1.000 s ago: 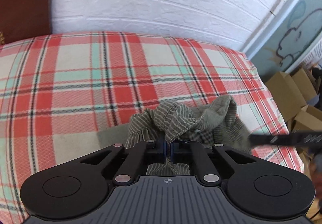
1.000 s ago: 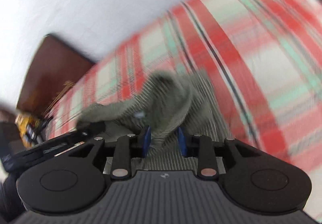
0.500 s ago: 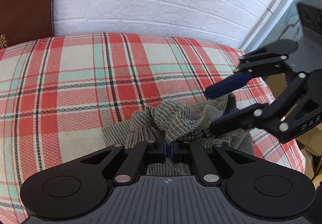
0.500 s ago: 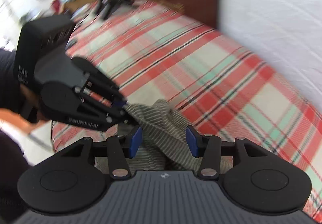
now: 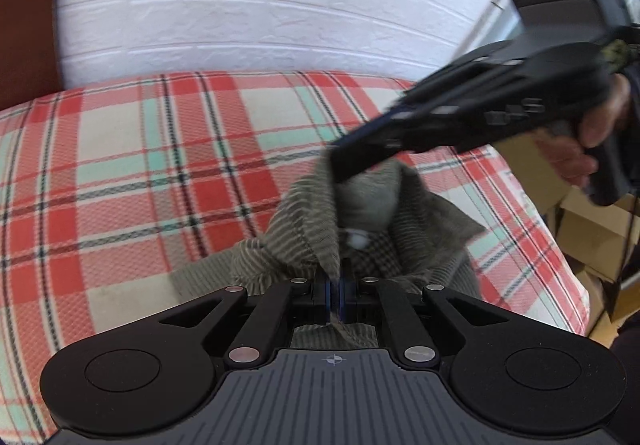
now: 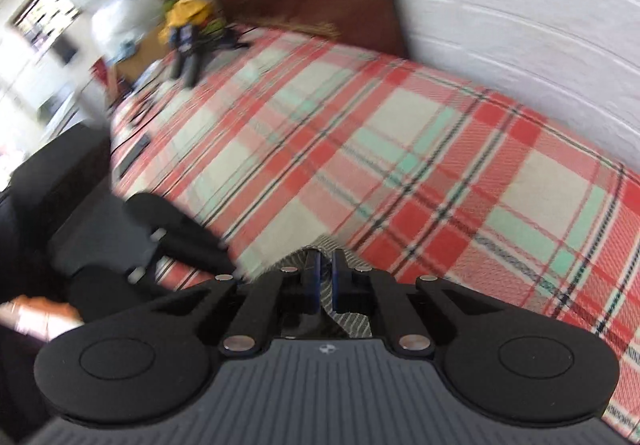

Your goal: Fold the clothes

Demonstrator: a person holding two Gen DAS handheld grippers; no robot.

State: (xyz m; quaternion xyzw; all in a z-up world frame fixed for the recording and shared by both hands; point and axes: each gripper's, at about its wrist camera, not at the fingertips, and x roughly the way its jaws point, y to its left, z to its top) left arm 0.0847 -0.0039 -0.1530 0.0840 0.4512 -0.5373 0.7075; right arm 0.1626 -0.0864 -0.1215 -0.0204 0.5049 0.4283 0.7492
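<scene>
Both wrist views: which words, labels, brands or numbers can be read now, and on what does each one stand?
None can be read for certain.
Raised lettering on the side of the right gripper, seen from the left wrist: too blurred, perhaps "DAS".
Small round emblem on each camera's own gripper body: a symbol, no text.

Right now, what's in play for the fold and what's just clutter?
In play:
- striped shirt
- left gripper, shut on the shirt
- right gripper, shut on the shirt
- plaid bed cover, the work surface

Clutter:
- cardboard boxes beside the bed
- yellow item, blurred, past the bed
</scene>
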